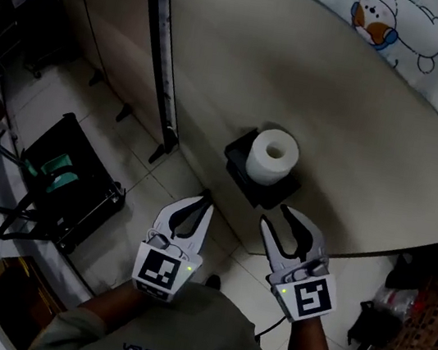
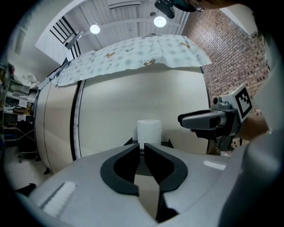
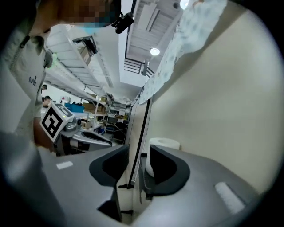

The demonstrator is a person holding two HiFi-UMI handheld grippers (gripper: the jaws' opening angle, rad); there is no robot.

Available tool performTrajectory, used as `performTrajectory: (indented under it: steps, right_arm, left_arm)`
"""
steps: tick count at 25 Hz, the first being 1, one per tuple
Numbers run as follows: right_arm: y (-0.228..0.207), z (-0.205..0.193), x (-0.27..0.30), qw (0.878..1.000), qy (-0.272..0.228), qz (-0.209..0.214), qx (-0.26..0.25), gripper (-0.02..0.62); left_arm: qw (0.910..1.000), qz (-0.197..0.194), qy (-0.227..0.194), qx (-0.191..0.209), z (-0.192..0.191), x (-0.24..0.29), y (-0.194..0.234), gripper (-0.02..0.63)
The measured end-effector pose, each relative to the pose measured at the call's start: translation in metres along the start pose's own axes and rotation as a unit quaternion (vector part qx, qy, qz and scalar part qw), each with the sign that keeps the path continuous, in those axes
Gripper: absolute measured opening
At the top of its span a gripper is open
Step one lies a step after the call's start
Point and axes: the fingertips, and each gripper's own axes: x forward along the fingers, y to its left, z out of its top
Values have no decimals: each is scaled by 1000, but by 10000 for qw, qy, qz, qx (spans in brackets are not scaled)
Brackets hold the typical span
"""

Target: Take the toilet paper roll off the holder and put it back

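- Your left claw [image 2: 143, 146] is pressed together and pinches nothing. It points about level at the toilet paper roll [image 2: 148, 131].
- Your right claw [image 3: 140, 155] is spread with nothing between the jaws. The roll shows just past its right jaw, not inside the gap.
- In the head view both claws sit side by side, near the roll but clear of it, with no contact.
- The roll stands upright on the black holder [image 1: 239, 163], which is fixed to the beige wall panel [image 1: 363, 111]. A black vertical strip [image 1: 163, 53] runs down the panel to the left of the holder.
- Further out, a cartoon-print cloth [image 1: 425, 38] hangs over the panel top and a black crate [image 1: 75, 188] sits on the tiled floor at left.
- Step, as I judge it: you're on the approach for the take-off, and the roll is not yet lifted.
- Next move: bring the spread right claw forward until the roll sits between its jaws, then close on the sides.
- After that, lift straight up so the roll clears the holder's post. Keep the left claw out of the way.
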Motion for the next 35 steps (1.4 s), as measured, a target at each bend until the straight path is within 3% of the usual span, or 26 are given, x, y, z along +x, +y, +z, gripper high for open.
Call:
performTrajectory:
  steps: [4,7,13,16,21,30,33,35]
  right_arm:
    - [-5,23,29,9943,619,100,-866,176]
    - [-18,27,48,9804,1250,74,-1520,176]
    - [-33,10,87,9561,2184,426,-1907,215]
    - [-38,-3,93,9335,2736,669,-2219,227]
    - [-43,-21,87,8850,3609,1248,-2665,230]
    - [-40,-38,91,8133,4335,2154,-3228,221]
    - [-39,-47,94,7962,4502,2282,-3336,206]
    - [-39,-48,96,7935,4505,2308,-3380,201]
  left_arm:
    - [9988,-458,-127,126,13,24,20,55]
    - [9964,-801,-251,79,19,40,30,61]
    - [9931,-1161,-74,152,12,59,54,97]
    - [9933,-1138,-138,168,16,66,60,100]
    - [9940,-1081,-143,58,18,73,54,100]
    - [9950,-993,-109,-33,16,84,39,98]
    - [9956,-934,-102,-66,15,83,41,98]
    - [9957,-911,-107,-93,14,84,40,98]
